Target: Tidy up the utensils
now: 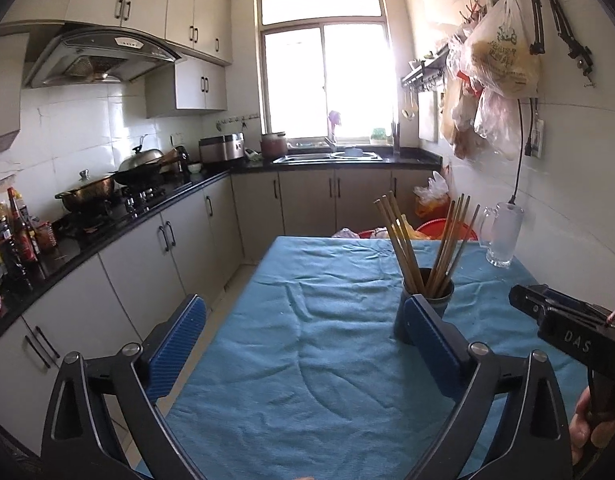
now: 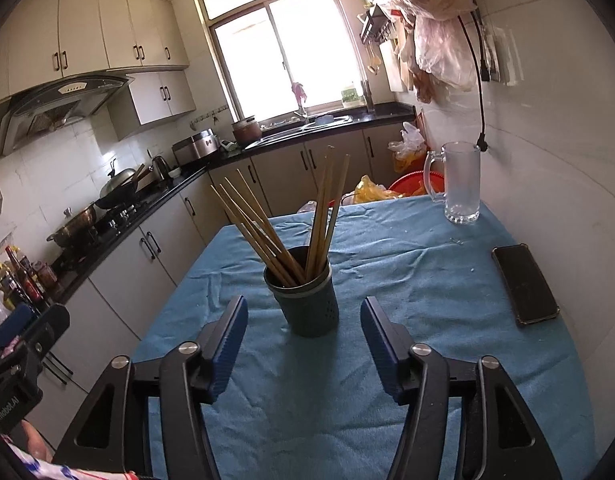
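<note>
A dark green holder point(image 2: 307, 300) stands upright on the blue cloth point(image 2: 407, 280) and holds several wooden chopsticks point(image 2: 275, 232) that fan out left and right. My right gripper point(image 2: 303, 340) is open and empty, its blue fingers point(image 2: 227, 344) just short of the holder on either side. In the left wrist view the holder point(image 1: 431, 292) sits behind the right finger point(image 1: 431, 340) of my left gripper point(image 1: 303, 336), which is open and empty above the cloth point(image 1: 307, 360). The chopsticks point(image 1: 403, 240) rise above it. The right gripper's body shows at the far right.
A glass mug point(image 2: 459, 188) stands at the table's far right corner, also in the left wrist view point(image 1: 503, 236). A black phone point(image 2: 523, 284) lies on the right side. Kitchen counter point(image 1: 107, 232) with pots runs along the left. Bags point(image 1: 495, 80) hang on the right wall.
</note>
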Tool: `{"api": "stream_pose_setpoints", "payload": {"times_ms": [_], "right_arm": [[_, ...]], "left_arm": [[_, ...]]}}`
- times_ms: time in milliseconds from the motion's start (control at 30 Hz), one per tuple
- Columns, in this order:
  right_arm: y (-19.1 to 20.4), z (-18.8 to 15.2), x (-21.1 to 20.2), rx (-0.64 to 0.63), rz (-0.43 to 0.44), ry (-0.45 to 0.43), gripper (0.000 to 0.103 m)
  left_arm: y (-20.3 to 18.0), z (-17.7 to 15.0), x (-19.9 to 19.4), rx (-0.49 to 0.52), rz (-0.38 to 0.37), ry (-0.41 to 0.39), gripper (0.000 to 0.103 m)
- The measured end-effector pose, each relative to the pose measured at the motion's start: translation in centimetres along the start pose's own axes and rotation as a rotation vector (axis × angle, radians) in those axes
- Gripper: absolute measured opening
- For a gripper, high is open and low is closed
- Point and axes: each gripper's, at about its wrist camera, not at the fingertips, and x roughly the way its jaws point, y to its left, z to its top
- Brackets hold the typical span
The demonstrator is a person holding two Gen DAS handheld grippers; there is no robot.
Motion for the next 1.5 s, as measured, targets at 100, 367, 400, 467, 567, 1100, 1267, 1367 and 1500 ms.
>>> {"api": "stream_pose_setpoints", "payload": {"times_ms": [100, 367, 400, 467, 567, 1100, 1267, 1367, 1500], "right_arm": [[0.6, -0.4, -0.7, -0.023, -0.008, -0.010, 0.065], [2.2, -1.3, -1.9, -0.096, -0.042, -0.037, 0.068], [2.4, -1.3, -2.0, -0.105, -0.047, -0.040, 0.068], [2.7, -1.4, -2.1, -0.120, -0.057, -0.046, 0.069], [2.9, -1.6, -2.3, -0.135, -0.067, -0.051, 0.070], [2.0, -2.1, -0.7, -0.123, -0.106, -0.019, 0.073], [1.9, -2.1, 0.0, -0.123, -0.112, -0.007, 0.073], [1.8, -2.2, 0.5, -0.124, -0.116, 0.003, 0.074], [1.8, -2.4, 1.4, -0.127, -0.120, 0.022, 0.074]], "left_arm": [[0.1, -0.2, -0.5, -0.002, 0.011, -0.014, 0.103], [-0.1, -0.6, -1.7, 0.004, 0.000, -0.047, 0.103], [-0.2, -0.7, -1.8, 0.004, -0.004, -0.049, 0.103], [-0.5, -0.9, -1.8, 0.015, -0.011, -0.043, 0.103], [-0.9, -1.0, -1.5, 0.028, -0.030, -0.027, 0.103], [-1.4, -2.3, 1.8, 0.009, -0.076, 0.111, 0.103], [-1.5, -2.6, 2.8, 0.006, -0.081, 0.138, 0.103], [-1.6, -2.8, 3.4, 0.007, -0.080, 0.159, 0.103], [-1.6, -3.1, 4.4, 0.003, -0.083, 0.190, 0.103]]}}
